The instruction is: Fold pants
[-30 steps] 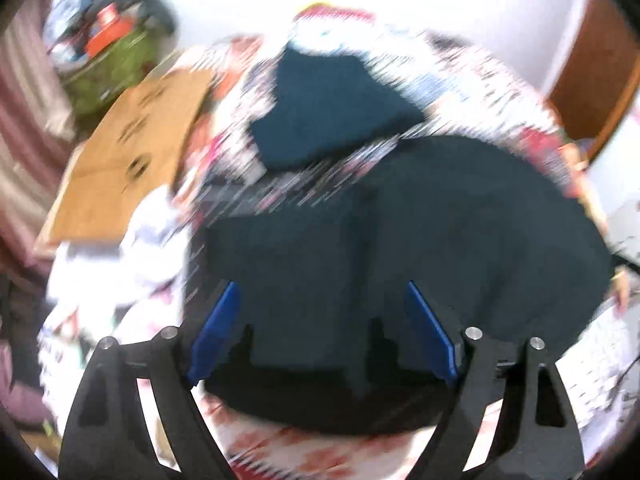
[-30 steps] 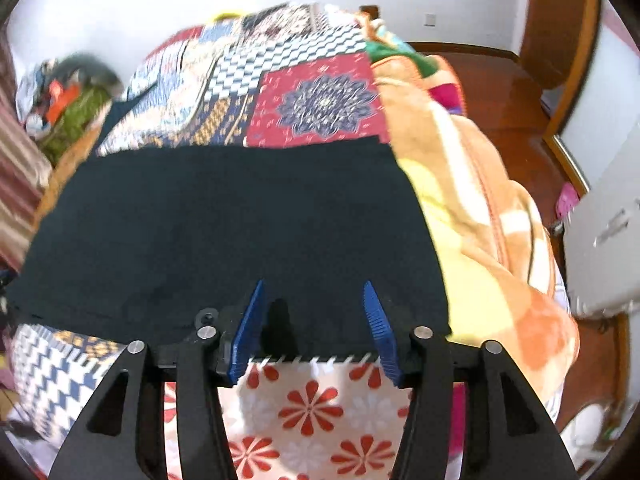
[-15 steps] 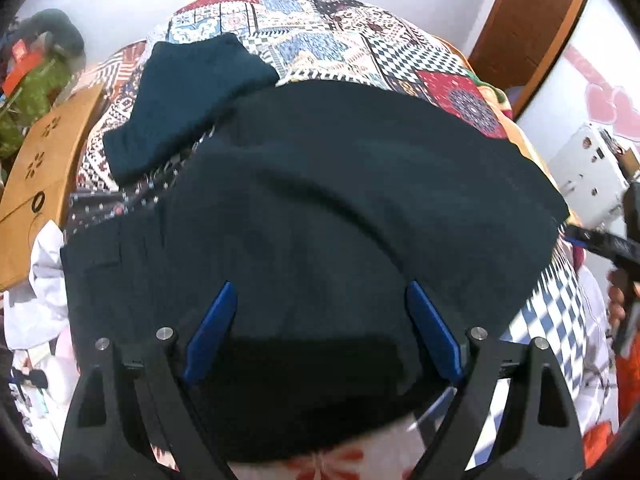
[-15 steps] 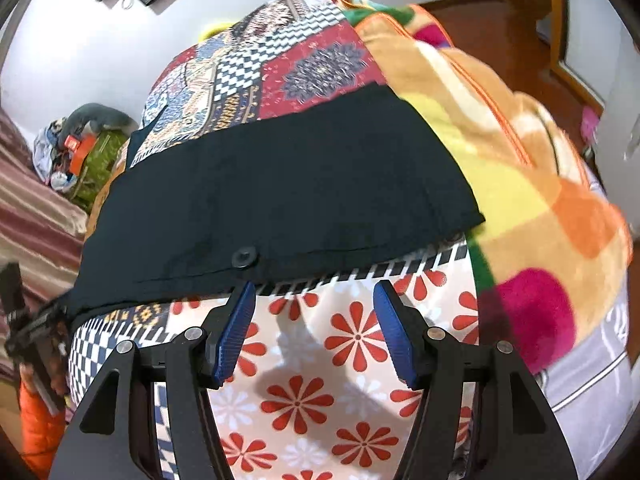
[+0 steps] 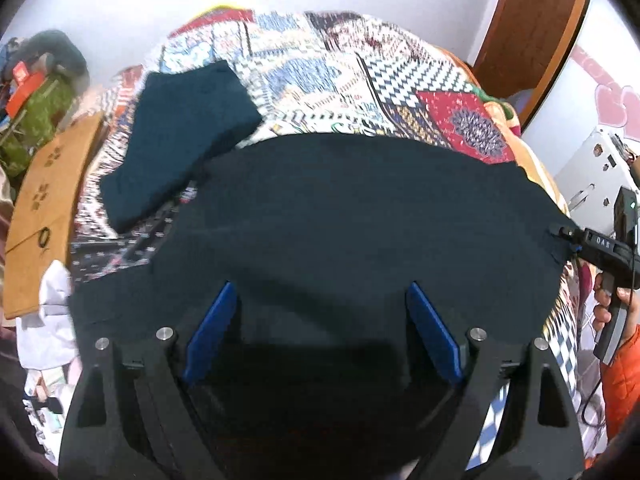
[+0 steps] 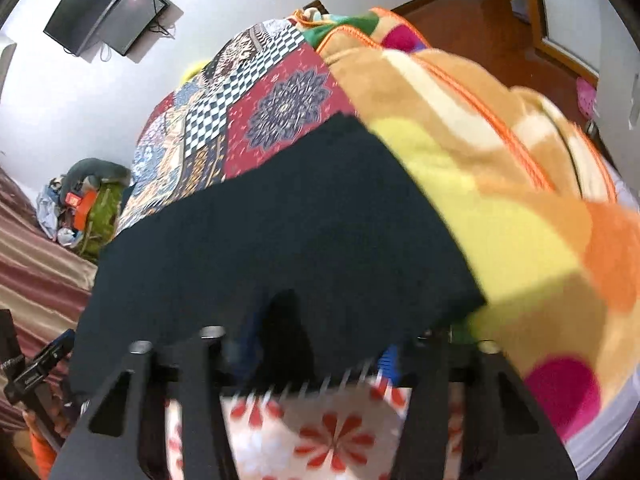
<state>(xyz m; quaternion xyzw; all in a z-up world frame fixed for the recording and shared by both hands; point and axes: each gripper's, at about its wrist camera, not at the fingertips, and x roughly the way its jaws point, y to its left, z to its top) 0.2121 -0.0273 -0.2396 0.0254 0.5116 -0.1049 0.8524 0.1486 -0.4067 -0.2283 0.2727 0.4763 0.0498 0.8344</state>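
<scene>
Dark navy pants (image 5: 360,220) lie spread flat across the patterned bed quilt (image 5: 360,92). My left gripper (image 5: 320,320) is open, its blue pads (image 5: 212,320) hovering over the near part of the pants, holding nothing. My right gripper (image 6: 316,344) is open at the near edge of the pants (image 6: 280,232); the cloth covers its fingertips and I cannot tell if it touches them. The right gripper also shows at the pants' right edge in the left wrist view (image 5: 600,244).
A folded dark teal garment (image 5: 180,136) lies on the quilt at the far left. A brown cardboard sheet (image 5: 44,208) sits at the left bed edge. An orange and yellow blanket (image 6: 500,168) lies right of the pants. A television (image 6: 108,16) hangs on the wall.
The right gripper moved forward from the flowered sheet onto the pants' near edge. The left gripper shifted over the pants; the view now shows more of the far quilt.
</scene>
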